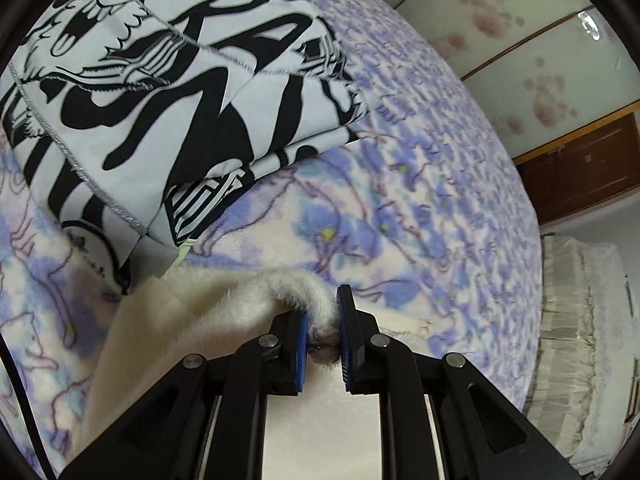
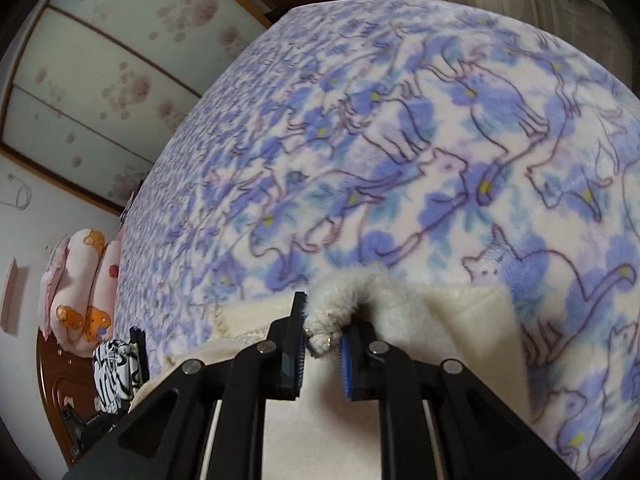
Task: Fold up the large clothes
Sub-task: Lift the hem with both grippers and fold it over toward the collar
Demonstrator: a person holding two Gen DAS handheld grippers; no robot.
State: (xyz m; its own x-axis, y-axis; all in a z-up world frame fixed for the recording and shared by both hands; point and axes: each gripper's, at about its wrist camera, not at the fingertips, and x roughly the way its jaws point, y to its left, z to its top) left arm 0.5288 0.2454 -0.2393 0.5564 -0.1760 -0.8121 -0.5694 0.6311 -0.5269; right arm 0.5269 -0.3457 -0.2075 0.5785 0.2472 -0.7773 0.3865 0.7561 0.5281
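A cream fleece garment [image 1: 192, 312] lies on a bed with a blue floral cat-print blanket [image 1: 420, 208]. My left gripper [image 1: 322, 320] is shut on a bunched edge of it, lifted just above the blanket. In the right wrist view, my right gripper [image 2: 325, 334] is shut on another bunched edge of the same cream garment [image 2: 452, 312], which drapes off to the right. The garment's far parts are hidden under the grippers.
A folded black-and-white printed cloth [image 1: 168, 92] sits on the bed just beyond the left gripper; it also shows in the right wrist view [image 2: 114, 372]. Pink pillows [image 2: 80, 292] lie at the head. Sliding doors [image 1: 520, 52] and a frilled bed skirt [image 1: 576, 344] border the bed.
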